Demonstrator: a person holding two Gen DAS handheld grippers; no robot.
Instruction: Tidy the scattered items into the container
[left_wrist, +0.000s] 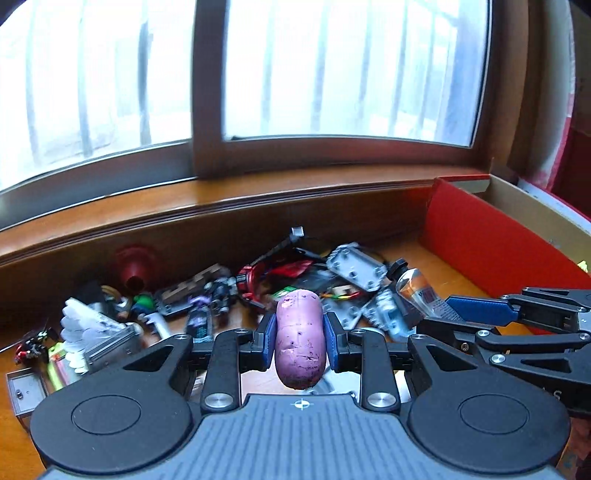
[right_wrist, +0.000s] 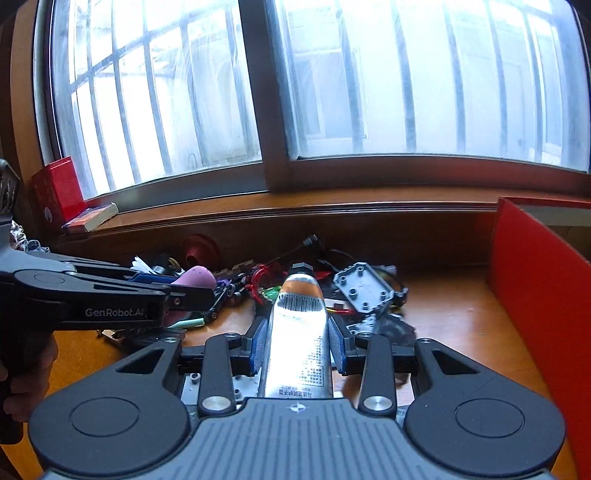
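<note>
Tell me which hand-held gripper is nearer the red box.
Right. The right hand-held gripper, shut on the silver tube, sits just beside the red box. The left hand-held gripper, shut on the purple sweet potato, is farther off, on the right one's other side.

On the side of my left hand-held gripper (right_wrist: 192, 295), where it crosses the left of the right wrist view, I can read "GenRobot.AI" in pale letters on the black arm. The silver tube (right_wrist: 297, 339) clamped in my right hand-held gripper (right_wrist: 297, 347) carries a black barcode near its shoulder, upper middle of the frame, and below it blocks of small printed characters running down to the lower middle; these are too fine and too glared for me to read. In the left wrist view, at the right edge, my right hand-held gripper shows pale letters ending in "A S"; I cannot make out the rest.
</note>
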